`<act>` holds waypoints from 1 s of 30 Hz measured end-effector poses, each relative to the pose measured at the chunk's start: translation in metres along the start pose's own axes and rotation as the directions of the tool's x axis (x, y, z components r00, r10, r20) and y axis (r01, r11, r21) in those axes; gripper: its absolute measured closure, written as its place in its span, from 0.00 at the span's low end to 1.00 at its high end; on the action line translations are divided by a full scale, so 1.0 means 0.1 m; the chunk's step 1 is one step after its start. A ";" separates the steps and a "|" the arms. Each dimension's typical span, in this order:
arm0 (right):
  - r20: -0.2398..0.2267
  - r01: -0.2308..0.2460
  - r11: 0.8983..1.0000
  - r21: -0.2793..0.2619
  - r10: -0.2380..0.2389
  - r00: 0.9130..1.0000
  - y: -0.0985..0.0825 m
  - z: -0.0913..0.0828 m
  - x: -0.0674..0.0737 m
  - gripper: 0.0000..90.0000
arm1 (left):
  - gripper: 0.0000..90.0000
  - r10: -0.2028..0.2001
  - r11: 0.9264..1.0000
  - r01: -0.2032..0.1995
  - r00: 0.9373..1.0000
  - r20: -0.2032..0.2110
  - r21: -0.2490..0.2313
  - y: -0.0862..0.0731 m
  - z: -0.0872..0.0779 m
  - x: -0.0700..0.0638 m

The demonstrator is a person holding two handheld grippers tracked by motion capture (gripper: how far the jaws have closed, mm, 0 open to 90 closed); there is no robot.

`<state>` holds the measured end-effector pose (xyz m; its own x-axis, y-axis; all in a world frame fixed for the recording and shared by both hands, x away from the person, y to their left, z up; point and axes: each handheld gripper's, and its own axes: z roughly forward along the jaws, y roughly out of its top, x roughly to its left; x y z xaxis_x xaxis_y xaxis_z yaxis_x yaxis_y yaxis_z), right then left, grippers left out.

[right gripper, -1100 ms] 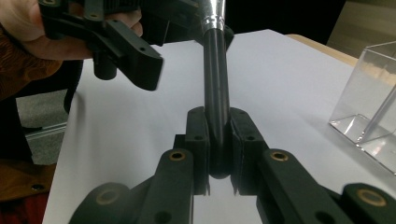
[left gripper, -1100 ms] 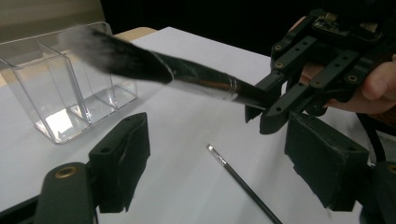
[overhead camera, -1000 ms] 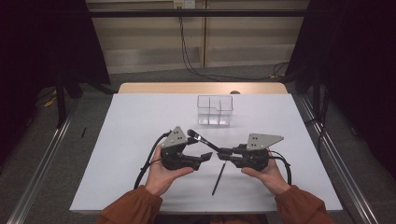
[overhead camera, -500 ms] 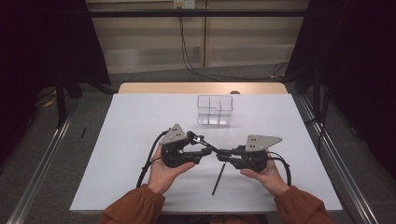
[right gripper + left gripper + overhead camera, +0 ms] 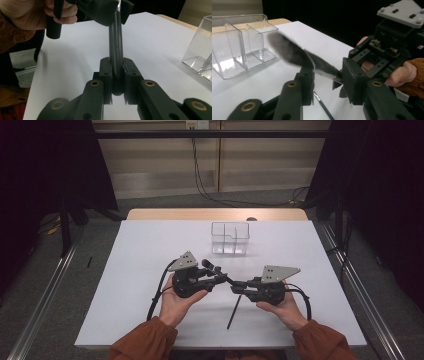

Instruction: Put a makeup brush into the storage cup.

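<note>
Over the near half of the white table (image 5: 150, 250), the high view showed the person's two grippers meeting nose to nose. A dark make-up brush (image 5: 216, 270) was carried in the air between them, its head toward the left hand. The left gripper (image 5: 225, 277) and right gripper (image 5: 237, 285) were just beside each other. A thinner brush (image 5: 232, 312) lay flat on the table below them. A clear divided organiser (image 5: 230, 237) stood farther back, well apart.

Along the left gripper's own view, the fluffy head and silver ferrule of the brush crossed slantwise between its jaws. Those jaws had just been closing with the brush between them. A gap was visible beside the ferrule, so they looked partly open and not yet pressing.

Along the right gripper's own view, both pads (image 5: 106, 75) were clamped tight on the butt of the smooth dark handle, which ran straight away toward the other gripper.

The brush looked light and stiff in the handle. Its glossy, round handle would probably slip or roll under a loose pinch. The bristles were soft and would splay or bend if squeezed. The best hold for the left gripper therefore seemed to be the ferrule or the handle just behind it, not the hair.
</note>
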<state>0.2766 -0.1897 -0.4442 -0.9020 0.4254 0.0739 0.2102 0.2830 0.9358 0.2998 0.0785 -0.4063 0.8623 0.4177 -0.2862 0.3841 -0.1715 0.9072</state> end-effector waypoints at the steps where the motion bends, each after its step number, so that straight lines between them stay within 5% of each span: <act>1: -0.007 -0.008 1.000 0.001 0.008 1.000 0.00 0.00 -0.01 0.89 | 0.72 0.000 1.000 0.000 1.000 -0.005 0.000 0.00 0.00 -0.01; 10: 0.001 0.026 0.999 0.031 -0.026 1.000 -0.02 0.02 0.01 0.89 | 0.79 -0.022 1.000 0.023 0.999 0.040 -0.008 0.01 0.01 -0.01; 16: -0.036 0.032 0.998 0.058 -0.029 0.999 -0.03 0.08 0.05 0.89 | 0.86 -0.006 1.000 0.005 0.997 0.076 0.002 0.06 0.01 -0.08; 23: -0.052 -0.013 0.999 0.029 0.015 0.999 -0.03 0.06 0.02 0.80 | 0.88 -0.007 1.000 0.008 0.996 0.085 -0.005 0.07 -0.02 -0.09; 30: -0.075 -0.028 0.998 0.057 0.033 0.997 -0.04 0.07 0.00 0.70 | 0.88 0.006 1.000 -0.008 0.996 0.086 0.013 0.08 -0.02 -0.09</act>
<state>0.2785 -0.1842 -0.4503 -0.9203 0.3690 0.1299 0.2567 0.3191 0.9123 0.2948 0.0750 -0.3957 0.8900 0.3380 -0.3059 0.3820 -0.1865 0.9052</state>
